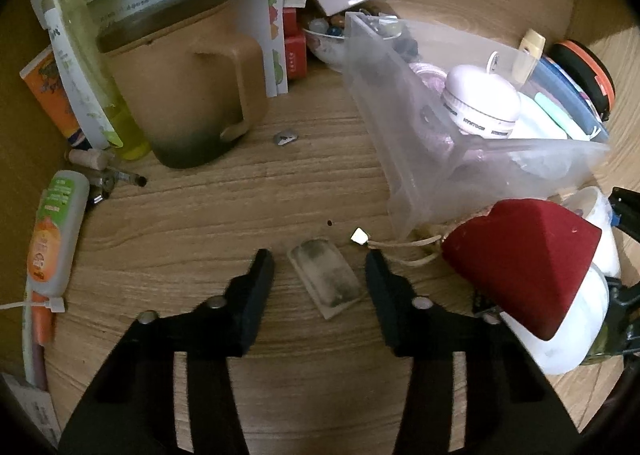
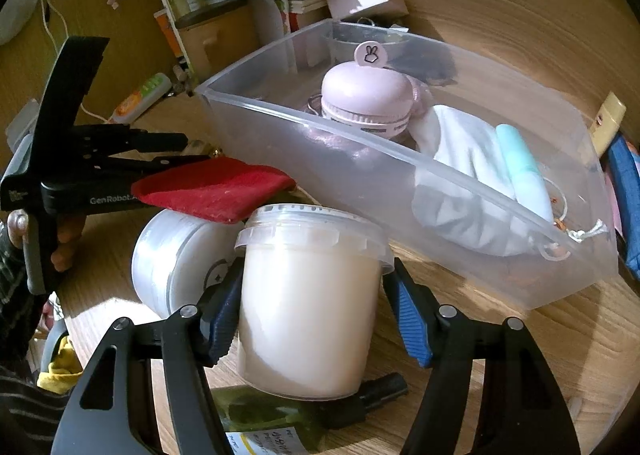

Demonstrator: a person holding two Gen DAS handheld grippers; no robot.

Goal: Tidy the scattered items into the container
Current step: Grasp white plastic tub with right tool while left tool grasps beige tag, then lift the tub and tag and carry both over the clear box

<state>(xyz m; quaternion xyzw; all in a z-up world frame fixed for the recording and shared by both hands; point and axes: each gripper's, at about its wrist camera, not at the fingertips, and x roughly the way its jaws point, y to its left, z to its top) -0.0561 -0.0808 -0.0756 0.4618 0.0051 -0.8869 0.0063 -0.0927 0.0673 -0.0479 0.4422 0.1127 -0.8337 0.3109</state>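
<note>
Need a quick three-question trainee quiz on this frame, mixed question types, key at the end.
1. True or false: on the left gripper, the fingers are pressing on the flat sachet.
2. What sits between the fingers of the right gripper? A) white lidded tub B) red box C) green bottle
3. Which pink thing already lies in the clear container?

Key: 1. False: the fingers stand either side of the sachet, apart from it. 2. A. 3. The round pink gadget with the rabbit tab.
</note>
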